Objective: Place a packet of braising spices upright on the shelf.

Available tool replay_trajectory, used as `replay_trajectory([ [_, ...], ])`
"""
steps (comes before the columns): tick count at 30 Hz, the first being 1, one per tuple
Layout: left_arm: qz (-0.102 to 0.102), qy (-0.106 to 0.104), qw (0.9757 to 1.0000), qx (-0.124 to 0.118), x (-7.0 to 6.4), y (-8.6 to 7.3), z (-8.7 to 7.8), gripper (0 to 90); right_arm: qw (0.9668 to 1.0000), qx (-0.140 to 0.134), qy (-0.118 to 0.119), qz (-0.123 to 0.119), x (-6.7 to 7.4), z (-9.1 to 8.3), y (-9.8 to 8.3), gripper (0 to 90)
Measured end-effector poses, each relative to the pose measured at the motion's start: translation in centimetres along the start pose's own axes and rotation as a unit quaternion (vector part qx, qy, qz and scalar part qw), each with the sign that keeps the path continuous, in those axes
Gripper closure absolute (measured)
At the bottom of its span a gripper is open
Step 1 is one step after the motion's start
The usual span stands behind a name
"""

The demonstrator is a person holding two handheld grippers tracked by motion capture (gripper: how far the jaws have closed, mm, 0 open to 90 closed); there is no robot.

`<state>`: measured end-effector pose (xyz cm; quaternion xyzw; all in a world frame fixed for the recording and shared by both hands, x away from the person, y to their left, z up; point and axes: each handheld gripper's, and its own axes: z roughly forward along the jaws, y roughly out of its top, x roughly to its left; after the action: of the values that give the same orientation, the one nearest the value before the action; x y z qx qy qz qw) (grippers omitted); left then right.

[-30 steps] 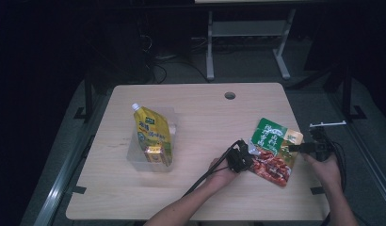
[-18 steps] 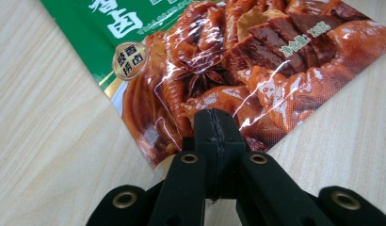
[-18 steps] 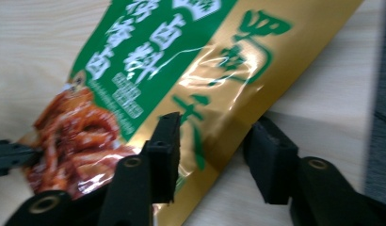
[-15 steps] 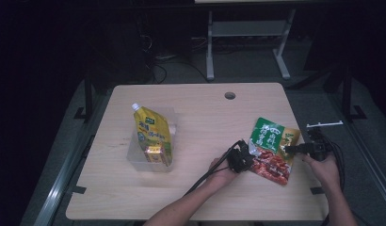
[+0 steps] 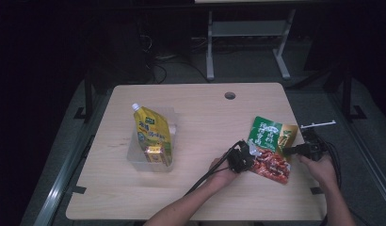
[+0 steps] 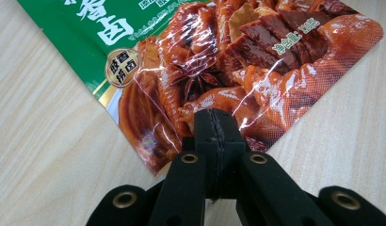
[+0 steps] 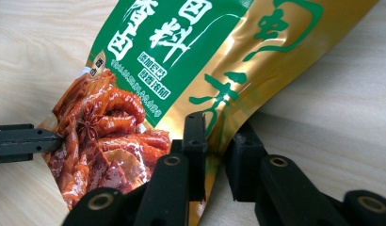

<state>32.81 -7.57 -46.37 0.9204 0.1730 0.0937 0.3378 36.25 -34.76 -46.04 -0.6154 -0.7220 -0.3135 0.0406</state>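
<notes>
The green/red snack pouch [image 5: 269, 148] lies flat near the right edge of the tabletop [image 5: 205, 113], closer to the front right corner than the back one. Left gripper [image 5: 241, 157] is clamped tight on the pouch's red end; in the left gripper view the jaws meet with the film pinched between them, no gap at all. Right gripper [image 5: 299, 150] sits at the gold edge on the opposite side. Its jaws have just been closing, and in the right gripper view the gold film [image 7: 238, 94] runs up between them, but there's still a visible gap, so imo the pads aren't really biting yet.

Step in hand looks like getting a 2-handed hold on the pouch, prob to lift or tear it. Tips:
- finish the right squeeze before pulling anything, or the film slips out
- grab deep enough past the seal edge, not just the very rim
- keep the left hand still as the anchor
- lift both ends together so the contents don't slump

Yellow spout pouch [image 5: 153, 136] stands in a clear tub [image 5: 134, 160] toward the left edge, well apart, so no clash.
</notes>
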Motion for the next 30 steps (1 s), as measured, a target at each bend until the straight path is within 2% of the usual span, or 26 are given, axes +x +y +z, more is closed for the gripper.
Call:
replay_trajectory([
  [3, 0.001, -0.001, 1.0000, 0.002, 0.0, 0.0, 0.0, 89.7, 1.0000, 0.001, 0.006, 0.000, 0.3, 0.2, 0.1, 85.0],
  [9, -0.001, -0.001, 1.0000, 0.000, -0.1, 0.0, 0.0, 88.6, 0.9999, 0.001, 0.007, -0.007, 0.7, 0.1, 0.1, 89.1],
  [16, -0.013, -0.014, 0.9998, 0.006, 0.6, -0.1, -0.5, 81.8, 0.9992, -0.019, 0.014, -0.031, 1.5, -0.7, 0.2, 89.7],
  [23, -0.025, -0.017, 0.9995, -0.002, 1.2, -0.8, -2.1, 76.8, 0.9976, -0.038, 0.024, -0.053, 3.0, -1.4, -0.1, 89.9],
  [30, -0.030, -0.022, 0.9991, -0.022, 1.2, -1.8, -4.0, 73.1, 0.9933, -0.075, 0.040, -0.078, 4.7, -2.9, -0.3, 90.0],
])
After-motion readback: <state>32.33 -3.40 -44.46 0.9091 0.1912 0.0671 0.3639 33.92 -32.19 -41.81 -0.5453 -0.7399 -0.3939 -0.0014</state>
